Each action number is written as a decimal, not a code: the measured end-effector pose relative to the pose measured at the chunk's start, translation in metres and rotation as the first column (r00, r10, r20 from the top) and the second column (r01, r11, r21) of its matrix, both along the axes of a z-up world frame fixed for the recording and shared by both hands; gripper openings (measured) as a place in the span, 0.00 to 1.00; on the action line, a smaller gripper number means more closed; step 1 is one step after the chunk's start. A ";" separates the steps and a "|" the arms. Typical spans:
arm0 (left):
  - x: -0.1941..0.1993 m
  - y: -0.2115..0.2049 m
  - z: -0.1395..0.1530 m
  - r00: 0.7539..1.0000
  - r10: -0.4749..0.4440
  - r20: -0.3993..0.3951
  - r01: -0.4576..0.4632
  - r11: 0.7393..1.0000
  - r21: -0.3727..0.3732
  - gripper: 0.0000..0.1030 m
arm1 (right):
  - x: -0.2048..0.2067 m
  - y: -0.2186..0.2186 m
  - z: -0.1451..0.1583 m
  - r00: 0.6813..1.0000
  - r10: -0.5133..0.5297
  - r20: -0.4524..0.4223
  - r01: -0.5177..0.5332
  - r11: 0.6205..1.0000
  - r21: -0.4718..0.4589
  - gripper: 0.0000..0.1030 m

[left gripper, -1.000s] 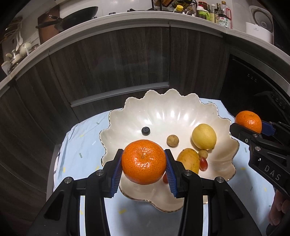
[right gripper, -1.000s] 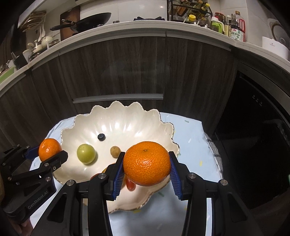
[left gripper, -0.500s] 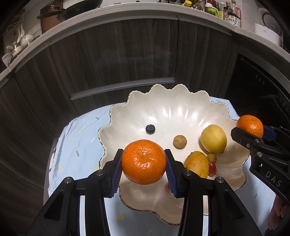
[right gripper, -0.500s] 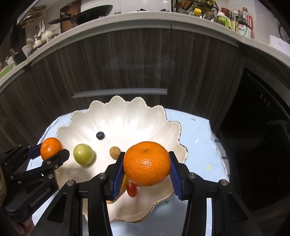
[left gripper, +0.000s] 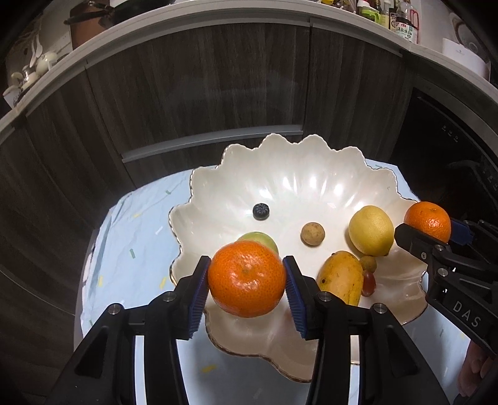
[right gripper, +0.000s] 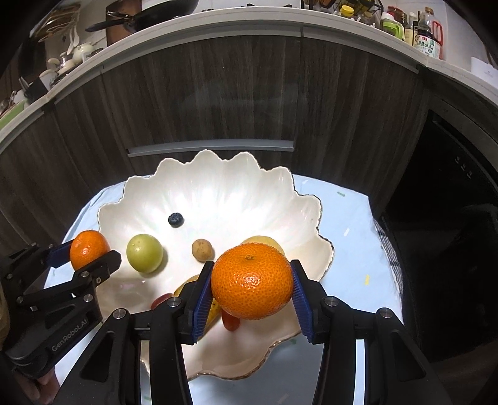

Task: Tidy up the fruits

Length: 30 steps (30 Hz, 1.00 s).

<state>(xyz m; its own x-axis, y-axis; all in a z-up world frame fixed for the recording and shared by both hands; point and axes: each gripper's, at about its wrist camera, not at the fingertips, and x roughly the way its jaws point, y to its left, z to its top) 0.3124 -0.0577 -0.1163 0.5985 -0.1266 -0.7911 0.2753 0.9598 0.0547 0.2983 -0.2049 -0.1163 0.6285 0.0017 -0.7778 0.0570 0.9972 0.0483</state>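
A white scalloped bowl (left gripper: 311,174) (right gripper: 218,174) holds a blueberry (left gripper: 260,211), a small brown fruit (left gripper: 312,233), a lemon (left gripper: 370,230), a mango (left gripper: 340,277), a red grape (left gripper: 368,282) and a green fruit (right gripper: 144,254). My left gripper (left gripper: 246,280) (right gripper: 87,254) has an orange (left gripper: 246,278) between its blue pads above the bowl's near left rim. Its jaws are opening, and the orange still touches both pads. My right gripper (right gripper: 252,283) (left gripper: 431,229) carries a second orange (right gripper: 252,282) over the near right rim. Its jaws are opening slightly, pads still on the fruit.
The bowl stands on a small table with a pale blue cloth (left gripper: 133,243) (right gripper: 348,230). Dark wooden cabinet fronts (left gripper: 202,93) rise close behind it, and a dark appliance (right gripper: 451,218) is on the right. The counter (right gripper: 218,18) above is crowded with pans and bottles.
Both grippers have edged a little further over the bowl with their oranges. The green fruit now shows behind the left orange. The left pads stand slightly wider.
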 end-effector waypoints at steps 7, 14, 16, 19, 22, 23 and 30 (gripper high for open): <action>-0.005 -0.001 0.012 0.999 0.010 0.049 -0.011 1.000 0.022 0.67 | -0.007 -0.001 0.013 0.998 -0.015 0.054 0.016 1.000 -0.021 0.67; -0.012 0.000 0.026 0.997 0.028 0.074 -0.030 0.999 0.029 0.72 | -0.013 -0.003 0.024 0.997 -0.023 0.071 0.025 0.999 -0.023 0.71; -0.016 0.000 0.030 0.997 0.027 0.077 -0.030 0.999 0.036 0.72 | -0.017 -0.003 0.028 0.997 -0.027 0.077 0.029 0.999 -0.018 0.72; -0.023 0.001 0.035 0.996 0.031 0.086 -0.035 0.999 0.038 0.73 | -0.024 -0.002 0.034 0.996 -0.028 0.087 0.029 0.999 -0.015 0.72; -0.030 0.003 0.041 0.995 0.044 0.091 -0.048 0.998 0.037 0.73 | -0.031 -0.001 0.039 0.995 -0.027 0.096 0.029 0.999 -0.015 0.72; -0.032 0.004 0.043 0.994 0.047 0.094 -0.051 0.998 0.035 0.73 | -0.034 -0.001 0.041 0.995 -0.028 0.100 0.029 0.999 -0.015 0.72; -0.056 0.008 0.059 0.991 0.046 0.122 -0.050 0.998 0.027 0.77 | -0.059 0.002 0.056 0.991 -0.026 0.130 0.028 1.000 -0.012 0.72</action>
